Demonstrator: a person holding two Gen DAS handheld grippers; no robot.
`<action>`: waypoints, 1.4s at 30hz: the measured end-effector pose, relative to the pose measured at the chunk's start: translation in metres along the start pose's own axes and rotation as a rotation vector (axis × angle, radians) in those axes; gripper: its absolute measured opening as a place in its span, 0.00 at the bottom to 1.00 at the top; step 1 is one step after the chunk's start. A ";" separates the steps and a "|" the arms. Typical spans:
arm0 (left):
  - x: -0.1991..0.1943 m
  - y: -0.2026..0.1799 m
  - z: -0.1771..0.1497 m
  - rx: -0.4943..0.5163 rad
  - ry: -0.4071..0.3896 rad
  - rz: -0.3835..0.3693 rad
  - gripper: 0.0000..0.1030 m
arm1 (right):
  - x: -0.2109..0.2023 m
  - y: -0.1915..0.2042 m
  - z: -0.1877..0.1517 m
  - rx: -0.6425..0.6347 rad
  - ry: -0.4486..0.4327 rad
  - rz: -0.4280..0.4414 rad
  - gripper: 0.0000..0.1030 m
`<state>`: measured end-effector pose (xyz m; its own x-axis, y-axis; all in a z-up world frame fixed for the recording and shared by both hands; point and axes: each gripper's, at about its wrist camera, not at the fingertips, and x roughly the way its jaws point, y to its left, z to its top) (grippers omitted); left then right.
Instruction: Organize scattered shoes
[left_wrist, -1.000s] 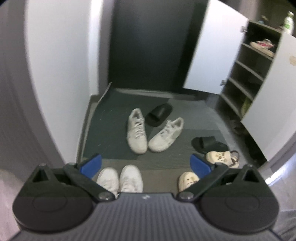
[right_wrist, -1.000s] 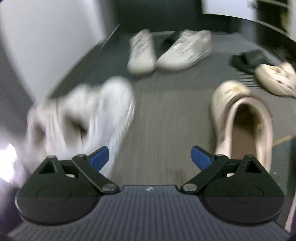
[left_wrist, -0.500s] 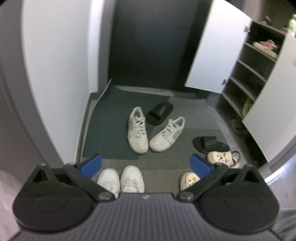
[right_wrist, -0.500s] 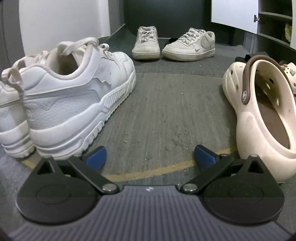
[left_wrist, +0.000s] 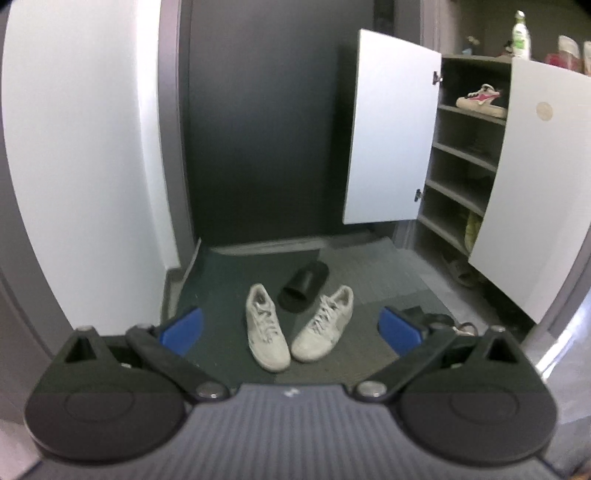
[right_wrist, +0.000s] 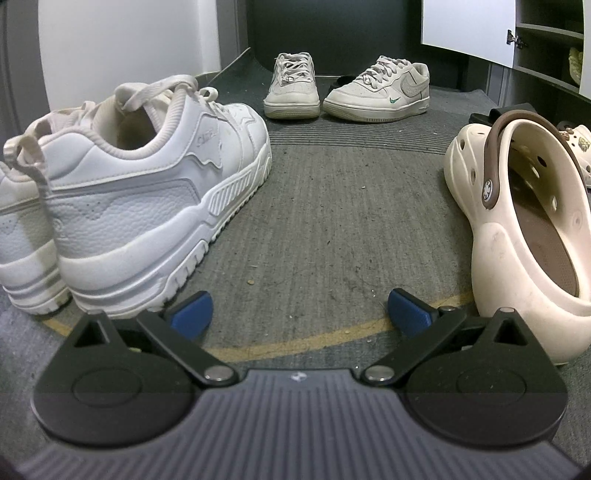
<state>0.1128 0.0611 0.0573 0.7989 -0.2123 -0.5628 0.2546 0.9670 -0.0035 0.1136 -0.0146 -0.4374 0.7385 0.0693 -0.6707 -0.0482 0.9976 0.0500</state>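
The right hand-held gripper (right_wrist: 300, 309) sits low over the grey entryway floor mat (right_wrist: 332, 206), its blue-tipped fingers (right_wrist: 192, 308) spread wide with nothing between them. Just to its left stand two chunky white sneakers (right_wrist: 155, 206) side by side, heels toward the camera; to its right a cream clog (right_wrist: 517, 236) with a brown heel strap lies tipped on its side, its opening facing the gripper. A second clog (right_wrist: 576, 146) shows partly behind it at the right edge. Farther along the mat, a pair of off-white low-top sneakers (right_wrist: 347, 88) rest with toes pointed toward the camera and nearly meeting, heels angled apart.

The left hand-held gripper (left_wrist: 291, 328) is held higher, jaws likewise apart and empty, looking down the entryway. Between its fingers the same low-top sneakers (left_wrist: 299, 325) are seen from above, with a black slide sandal (left_wrist: 303, 286) just behind them. Another dark slide (left_wrist: 430, 319) lies to the right, partly hidden by the gripper's right finger. At right, a shoe cabinet (left_wrist: 461, 155) stands with both white doors (left_wrist: 391, 136) open; a pink-and-white sneaker (left_wrist: 480, 99) sits on an upper shelf and bottles (left_wrist: 520, 35) stand on top.
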 end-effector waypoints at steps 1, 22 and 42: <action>0.000 -0.002 0.000 0.000 0.007 -0.007 1.00 | 0.000 0.000 0.000 0.000 0.000 0.000 1.00; 0.009 0.009 0.003 -0.070 0.040 -0.018 1.00 | 0.000 0.001 0.000 0.000 0.000 0.000 1.00; -0.001 -0.003 0.017 -0.096 -0.022 -0.049 1.00 | 0.000 0.001 0.000 0.000 0.000 0.000 1.00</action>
<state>0.1204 0.0561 0.0719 0.7987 -0.2616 -0.5418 0.2410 0.9642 -0.1103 0.1134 -0.0135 -0.4372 0.7387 0.0689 -0.6705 -0.0479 0.9976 0.0497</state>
